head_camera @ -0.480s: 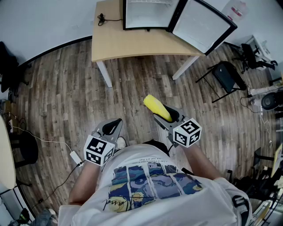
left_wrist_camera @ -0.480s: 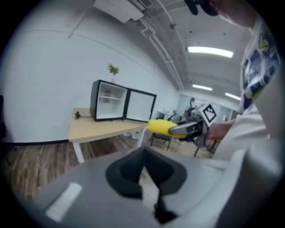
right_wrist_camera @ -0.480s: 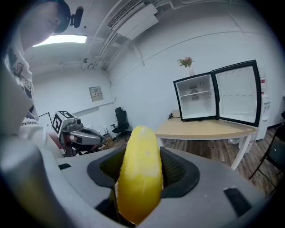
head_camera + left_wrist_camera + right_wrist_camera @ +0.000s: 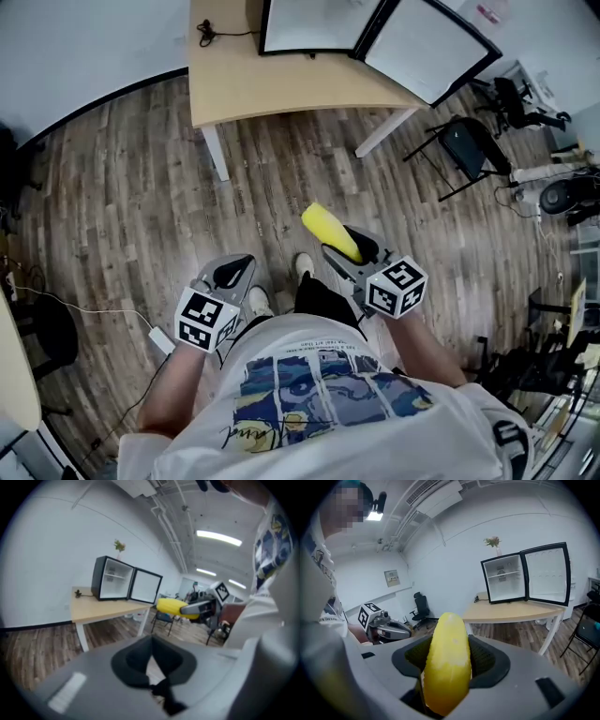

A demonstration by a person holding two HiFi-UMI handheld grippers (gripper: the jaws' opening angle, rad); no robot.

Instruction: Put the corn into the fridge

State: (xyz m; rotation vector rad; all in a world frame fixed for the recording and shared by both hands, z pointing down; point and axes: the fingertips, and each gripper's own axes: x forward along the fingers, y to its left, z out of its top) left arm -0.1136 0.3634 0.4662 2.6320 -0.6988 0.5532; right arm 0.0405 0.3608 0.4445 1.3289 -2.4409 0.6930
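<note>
The corn [image 4: 331, 230] appeared as a smooth, uniformly yellow cob with a rounded tip (individual kernels could not be resolved). It was clamped lengthwise between the dark pads of the right gripper [image 4: 347, 246], with its tip projecting forward past the jaws, and was held above the wood floor [image 4: 122, 187], well apart from the table [image 4: 281, 89]. The left gripper [image 4: 234, 272] was carried beside it with its jaws together and nothing between them. The fridge [image 4: 504, 581], a small black unit, stood on the table with its door [image 4: 546, 573] swung fully open to the right. The white interior showed shelves, on which no contents could be made out. A small plant [image 4: 492, 542] stood on top of the unit.
</note>
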